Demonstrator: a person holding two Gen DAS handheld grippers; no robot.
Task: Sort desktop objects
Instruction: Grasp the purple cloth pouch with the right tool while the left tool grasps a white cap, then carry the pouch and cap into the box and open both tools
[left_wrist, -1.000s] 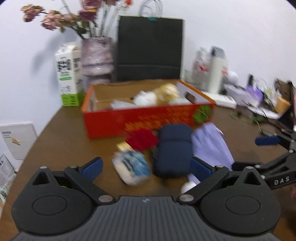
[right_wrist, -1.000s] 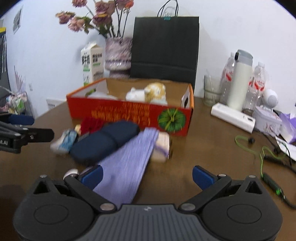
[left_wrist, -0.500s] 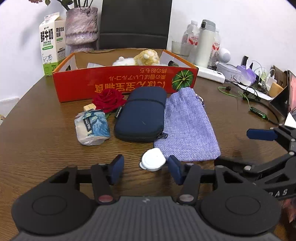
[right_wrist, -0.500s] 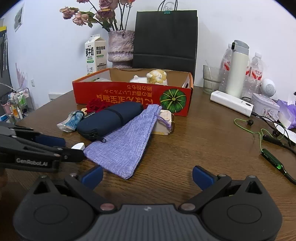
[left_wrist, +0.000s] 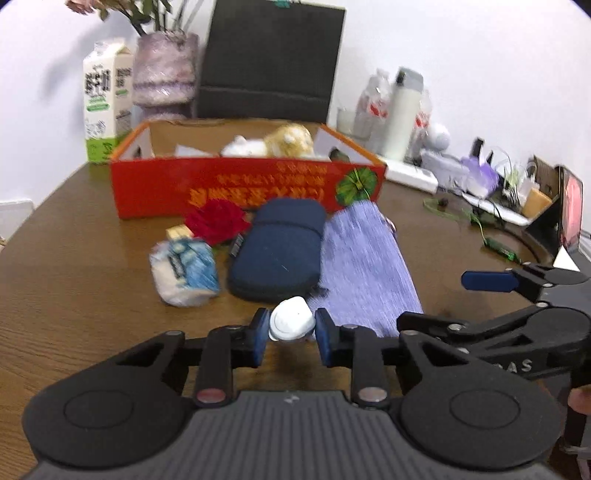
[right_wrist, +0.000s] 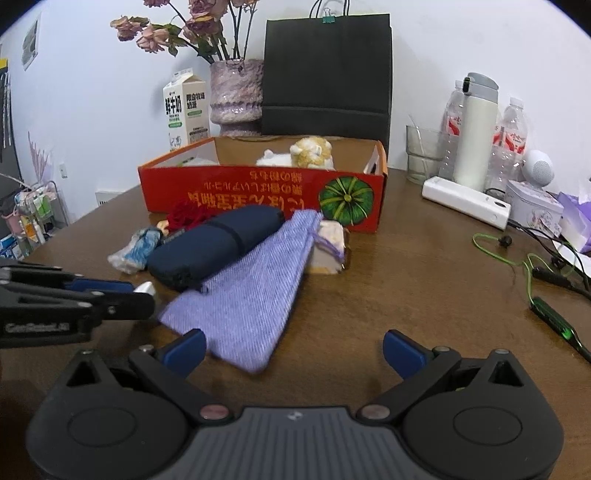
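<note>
My left gripper (left_wrist: 290, 334) is shut on a small white case (left_wrist: 291, 320) and holds it just above the table, in front of the navy zip pouch (left_wrist: 277, 251) and beside the purple cloth bag (left_wrist: 364, 266). A tissue pack (left_wrist: 184, 271) and a red rose (left_wrist: 218, 221) lie to the left. The red cardboard box (left_wrist: 243, 188) behind them holds plush toys (left_wrist: 273, 142). My right gripper (right_wrist: 293, 347) is open and empty, over the purple bag's near corner (right_wrist: 243, 306). The left gripper also shows in the right wrist view (right_wrist: 142, 291) with the case (right_wrist: 146, 287).
A milk carton (right_wrist: 186, 107), flower vase (right_wrist: 236, 96) and black paper bag (right_wrist: 327, 74) stand behind the box. Bottles, a thermos (right_wrist: 476, 129), a power strip (right_wrist: 465, 201) and cables (right_wrist: 517, 258) crowd the right side. A small beige box (right_wrist: 327, 247) lies by the purple bag.
My left gripper has shut on the white case and lifted it slightly off the table. The right gripper has stayed open and moved a little toward the purple bag.
</note>
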